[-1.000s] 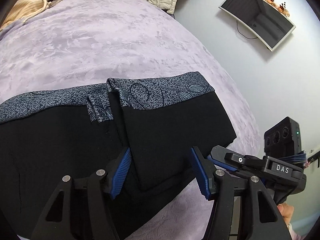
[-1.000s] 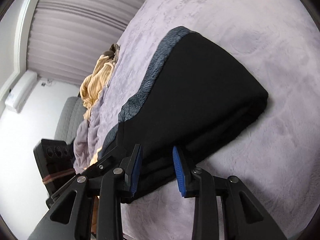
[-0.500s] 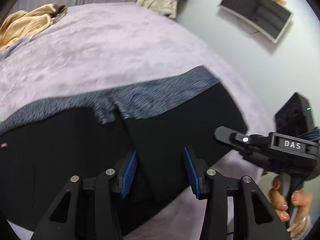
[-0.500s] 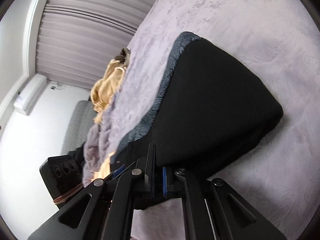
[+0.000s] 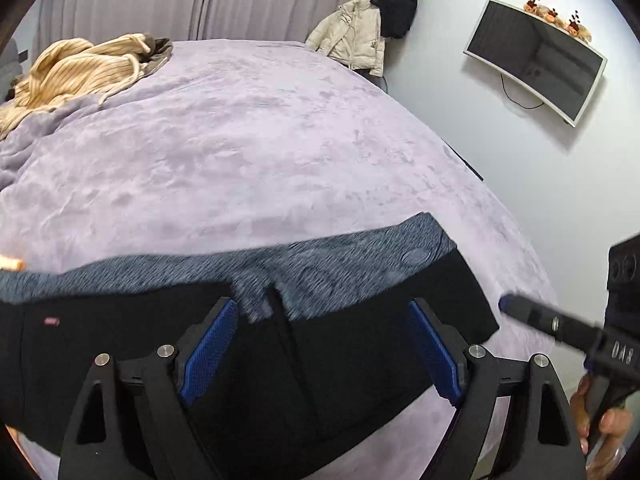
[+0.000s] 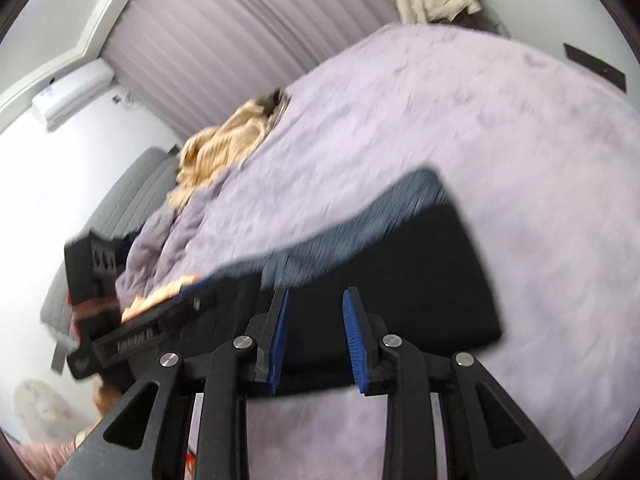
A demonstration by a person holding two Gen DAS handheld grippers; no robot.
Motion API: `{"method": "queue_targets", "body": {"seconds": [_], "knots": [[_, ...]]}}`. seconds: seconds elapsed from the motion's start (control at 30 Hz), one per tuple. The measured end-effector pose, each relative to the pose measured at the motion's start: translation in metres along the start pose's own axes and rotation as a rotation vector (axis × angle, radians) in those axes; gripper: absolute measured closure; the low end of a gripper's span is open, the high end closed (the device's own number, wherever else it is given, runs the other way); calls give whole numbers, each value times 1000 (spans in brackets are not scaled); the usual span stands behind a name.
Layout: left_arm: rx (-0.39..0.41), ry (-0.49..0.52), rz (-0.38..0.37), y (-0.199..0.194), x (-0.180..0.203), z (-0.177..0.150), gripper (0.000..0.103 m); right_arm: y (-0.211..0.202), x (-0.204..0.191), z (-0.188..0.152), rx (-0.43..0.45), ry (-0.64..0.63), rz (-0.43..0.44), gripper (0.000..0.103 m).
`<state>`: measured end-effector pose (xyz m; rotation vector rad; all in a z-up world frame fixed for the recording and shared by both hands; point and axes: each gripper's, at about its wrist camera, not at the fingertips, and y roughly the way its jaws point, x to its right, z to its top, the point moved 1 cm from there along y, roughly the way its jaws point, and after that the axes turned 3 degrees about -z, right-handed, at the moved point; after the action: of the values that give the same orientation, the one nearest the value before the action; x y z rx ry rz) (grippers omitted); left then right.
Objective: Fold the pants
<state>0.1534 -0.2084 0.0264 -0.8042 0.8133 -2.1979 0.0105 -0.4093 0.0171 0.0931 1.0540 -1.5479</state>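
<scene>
We hold our left gripper low over the near edge of the folded pants, which lie on the bed with the patterned waistband on the far side. Our right gripper hovers over the same edge, tilted. Half a second ago the right fingers were pinched together; now both pairs have spread, the left wide and the right partly, and neither grips anything. Both views are pulled back and motion-blurred.
</scene>
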Motion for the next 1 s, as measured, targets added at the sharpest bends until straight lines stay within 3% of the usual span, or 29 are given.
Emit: {"method": "queue_targets", "body": {"seconds": [0.07,0.17,0.3,0.33,0.47,0.63,0.77,0.97,1.0], "knots": [[-26,10,-20,20,12,11,16,7,18,23,20,64,-3,74],[-72,25,38,54,20,15,17,38,42,50,10,100,-67,74],[-168,36,174,91,-1,-9,16,100,70,39,-115,192,-54,74],[-153,46,152,91,-7,-16,16,107,72,32,-118,181,-66,74],[-123,107,149,78,-11,-28,15,107,55,18,-68,41,-129,74],[-113,-27,81,57,-36,-34,12,94,37,16,-78,31,-128,74],[-53,27,177,27,-40,-41,12,90,-10,9,-107,-45,-36,71],[8,17,286,-11,-60,-59,12,156,-54,-30,-239,-98,-7,71],[14,6,300,-16,-68,-64,12,161,-61,-41,-226,-123,-21,71]]}}
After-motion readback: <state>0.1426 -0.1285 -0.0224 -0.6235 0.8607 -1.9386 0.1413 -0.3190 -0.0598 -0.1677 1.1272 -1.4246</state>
